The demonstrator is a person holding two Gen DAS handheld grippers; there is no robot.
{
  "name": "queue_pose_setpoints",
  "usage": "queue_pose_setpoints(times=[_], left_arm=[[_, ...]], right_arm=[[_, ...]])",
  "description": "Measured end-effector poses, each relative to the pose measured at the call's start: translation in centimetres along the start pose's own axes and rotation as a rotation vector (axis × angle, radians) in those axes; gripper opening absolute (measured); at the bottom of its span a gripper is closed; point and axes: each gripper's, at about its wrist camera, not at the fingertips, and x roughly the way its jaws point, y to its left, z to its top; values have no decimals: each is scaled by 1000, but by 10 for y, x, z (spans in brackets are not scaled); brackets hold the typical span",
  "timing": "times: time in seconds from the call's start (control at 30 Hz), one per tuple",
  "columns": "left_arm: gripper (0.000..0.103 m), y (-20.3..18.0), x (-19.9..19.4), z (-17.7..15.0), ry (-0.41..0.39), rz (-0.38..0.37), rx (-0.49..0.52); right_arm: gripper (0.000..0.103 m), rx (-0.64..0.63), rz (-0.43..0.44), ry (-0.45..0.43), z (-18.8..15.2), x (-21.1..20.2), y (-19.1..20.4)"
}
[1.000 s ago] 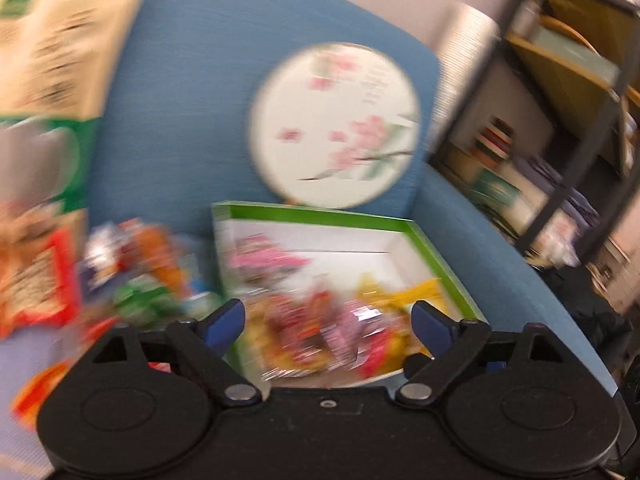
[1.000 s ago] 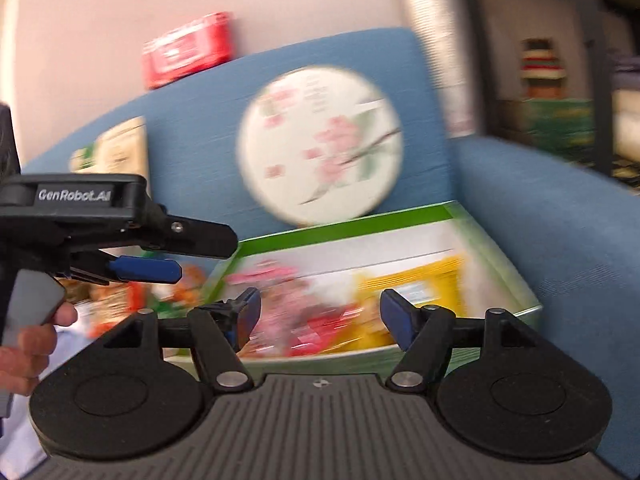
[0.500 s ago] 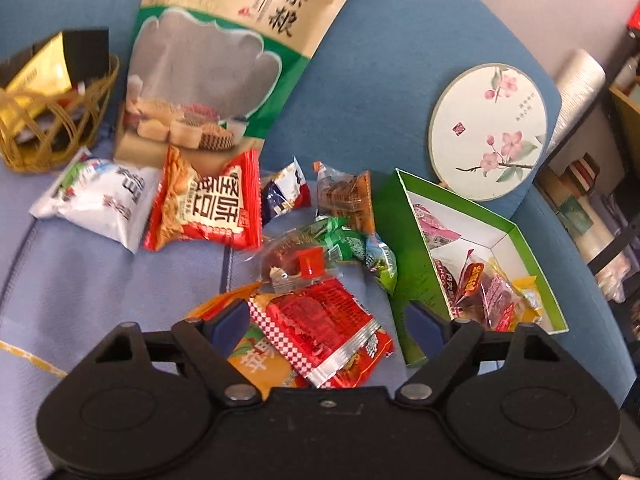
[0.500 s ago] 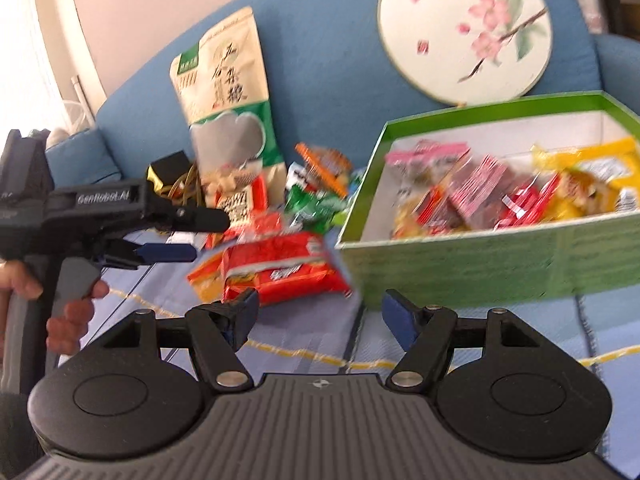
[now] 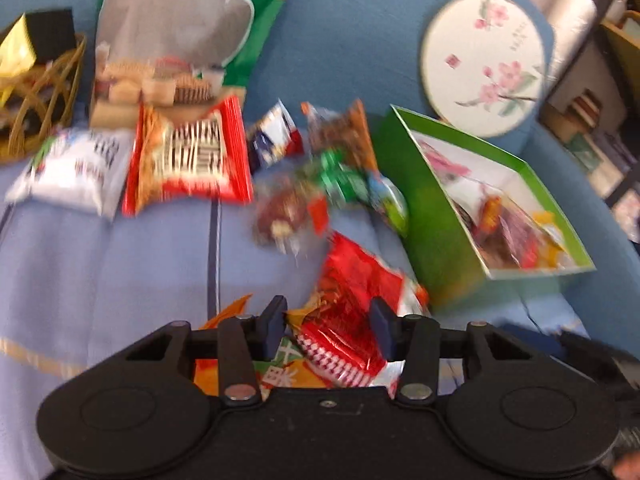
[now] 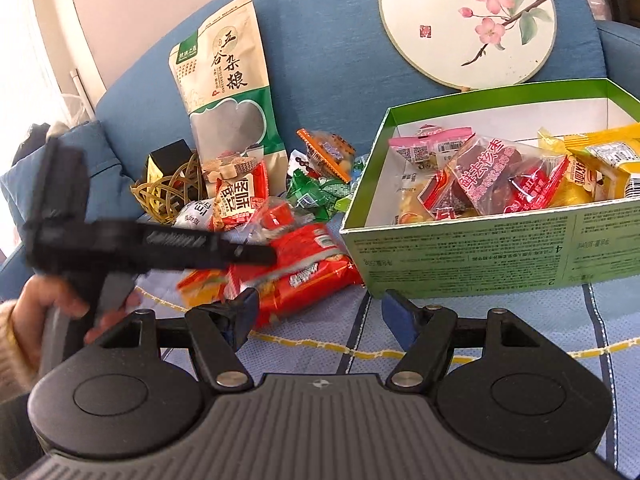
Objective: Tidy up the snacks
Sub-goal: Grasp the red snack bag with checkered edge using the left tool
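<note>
Low in the left wrist frame, our left gripper (image 5: 328,330) has just narrowed onto the red snack packet (image 5: 352,312), ready for the green box (image 5: 432,216); our right gripper (image 6: 316,314) stays spread, empty.

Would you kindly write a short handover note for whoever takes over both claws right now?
Left claw: jaws have just been closing around the red snack packet; firm pinch not confirmed.
Right claw: open, empty, in front of the green box.
Done: several packets already lie in the box.
Left: loose snacks remain piled on the sofa beside the box; the tall grain pouch leans on the backrest.
</note>
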Motion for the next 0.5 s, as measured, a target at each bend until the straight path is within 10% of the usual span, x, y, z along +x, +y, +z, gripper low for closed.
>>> queue_pose_setpoints(times=[0.5], left_arm=[[76, -5, -18, -11, -49, -94, -33]], right_arm=[[103, 66, 43, 59, -10, 15, -4]])
